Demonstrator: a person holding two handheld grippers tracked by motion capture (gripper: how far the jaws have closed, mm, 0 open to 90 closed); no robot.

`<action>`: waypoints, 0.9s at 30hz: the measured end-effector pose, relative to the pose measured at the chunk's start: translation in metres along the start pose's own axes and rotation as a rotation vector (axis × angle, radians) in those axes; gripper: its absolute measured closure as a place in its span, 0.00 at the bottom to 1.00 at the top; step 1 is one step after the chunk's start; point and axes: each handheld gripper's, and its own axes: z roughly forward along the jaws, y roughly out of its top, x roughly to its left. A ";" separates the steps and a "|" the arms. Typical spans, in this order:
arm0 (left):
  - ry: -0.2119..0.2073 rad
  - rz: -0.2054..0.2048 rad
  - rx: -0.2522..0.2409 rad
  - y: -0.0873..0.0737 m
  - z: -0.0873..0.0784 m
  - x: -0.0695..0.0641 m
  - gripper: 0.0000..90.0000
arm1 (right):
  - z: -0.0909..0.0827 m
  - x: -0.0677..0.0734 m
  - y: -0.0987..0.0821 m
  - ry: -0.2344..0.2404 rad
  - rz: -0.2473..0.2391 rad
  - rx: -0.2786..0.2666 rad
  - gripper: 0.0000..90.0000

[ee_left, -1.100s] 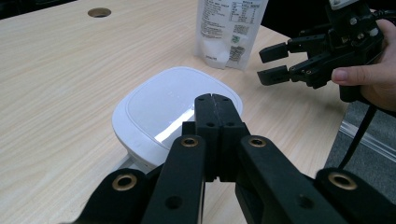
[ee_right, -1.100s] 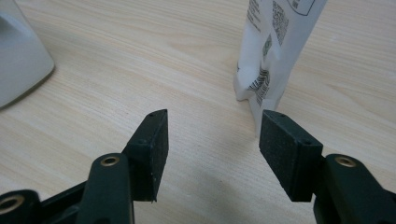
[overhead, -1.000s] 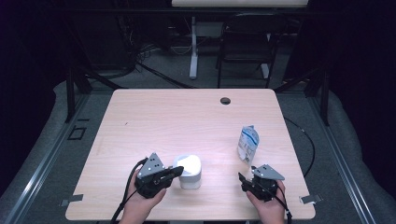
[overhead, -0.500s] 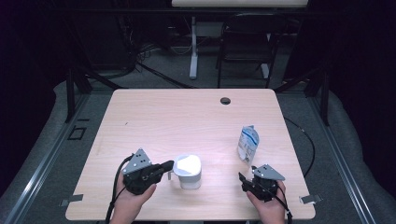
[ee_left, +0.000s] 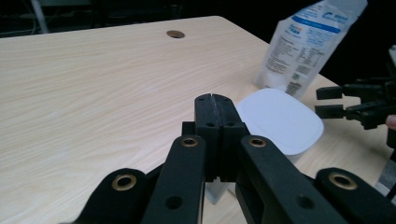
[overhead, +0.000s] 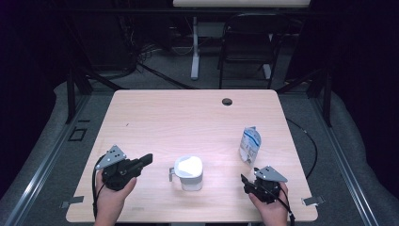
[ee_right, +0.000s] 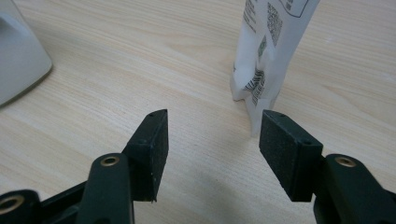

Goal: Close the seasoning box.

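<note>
Trouble could come from the tall white pouch [overhead: 249,145], because it stands on a thin bottom and looks easy to tip. If the right claw [overhead: 249,181] bumps it from one side instead of going around it, I think it may fall flat on the table [overhead: 188,117]. The white jug [overhead: 189,172] with its lid on sits in the middle near the front edge, between the two hands. A careless swing of the left claw [overhead: 147,159] could knock it or push it along the wood.

The right claw is open wide, and nothing is between its two black pads [ee_right: 156,140]. It points at the pouch, which stands just in front of it, but it does not touch it. The left claw is shut tight with its tips pressed together. It holds nothing and sits apart from the jug, off to the jug's left side.
</note>
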 end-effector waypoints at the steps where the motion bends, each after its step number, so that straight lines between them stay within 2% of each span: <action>1: 0.007 -0.005 -0.003 -0.001 -0.001 0.003 1.00 | 0.000 0.000 0.000 0.000 0.001 0.000 0.47; 4: 0.038 -0.017 0.002 -0.004 -0.005 0.011 1.00 | 0.000 0.000 0.000 0.002 0.002 -0.003 0.47; 7: 0.052 -0.046 -0.005 -0.007 -0.008 0.019 1.00 | 0.000 0.000 0.000 0.005 0.000 -0.005 0.47; 10: 0.099 -0.057 0.002 -0.012 -0.009 0.027 1.00 | 0.000 0.000 0.000 0.004 -0.002 -0.001 0.47; 15: 0.177 -0.077 0.038 -0.026 -0.011 0.046 0.99 | -0.001 0.000 0.000 0.003 -0.004 -0.001 0.46; 21: 0.222 -0.146 0.057 -0.041 -0.012 0.065 0.98 | -0.001 0.000 0.000 0.002 -0.008 0.001 0.46; 27: 0.285 -0.173 0.093 -0.055 -0.015 0.078 0.98 | -0.001 0.002 0.001 0.001 -0.007 -0.008 0.46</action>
